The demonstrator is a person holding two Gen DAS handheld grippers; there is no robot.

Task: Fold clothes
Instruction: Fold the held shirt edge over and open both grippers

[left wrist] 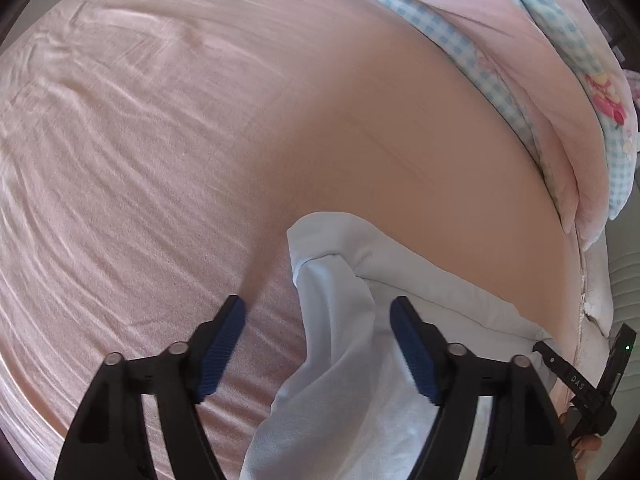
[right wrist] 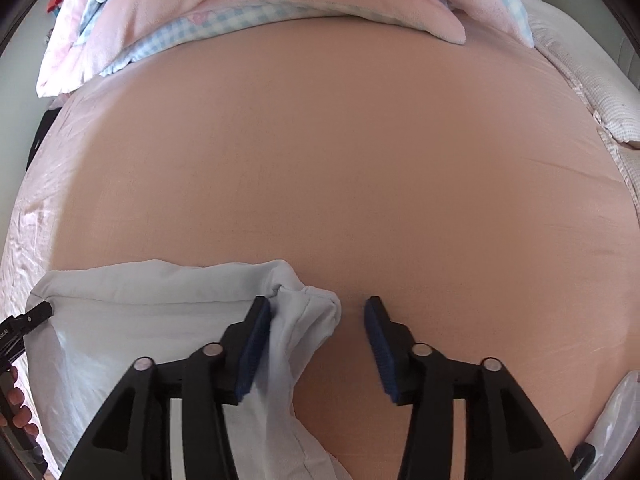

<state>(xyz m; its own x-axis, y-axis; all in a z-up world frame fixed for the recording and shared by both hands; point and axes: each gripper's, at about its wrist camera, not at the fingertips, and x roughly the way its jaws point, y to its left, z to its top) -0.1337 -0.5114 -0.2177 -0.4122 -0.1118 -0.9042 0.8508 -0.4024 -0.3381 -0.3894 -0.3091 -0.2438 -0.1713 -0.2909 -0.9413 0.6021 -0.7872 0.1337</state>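
A pale blue garment (left wrist: 340, 360) is seen lying on a pink bed sheet (left wrist: 140, 140), spread flat near the lower edge of the bed, with one bunched corner at each side. In the left wrist view, the left tongs (left wrist: 316, 344) are held open, pointing steeply down; a raised fold of the garment stands between the blue pads (left wrist: 222, 354) without being pressed by either. In the right wrist view, the right tongs (right wrist: 318, 344) are likewise parted; the garment's bunched corner (right wrist: 316, 312) is touched by the left-hand pad, while the other pad stands clear of it over the bare sheet. No grip is made by either pair. A pink quilt with blue gingham lining (right wrist: 280, 4) is piled along the far side of the bed. Fingers of the hand (right wrist: 18, 408) carrying the left tongs are glimpsed at the left border of the right wrist view.
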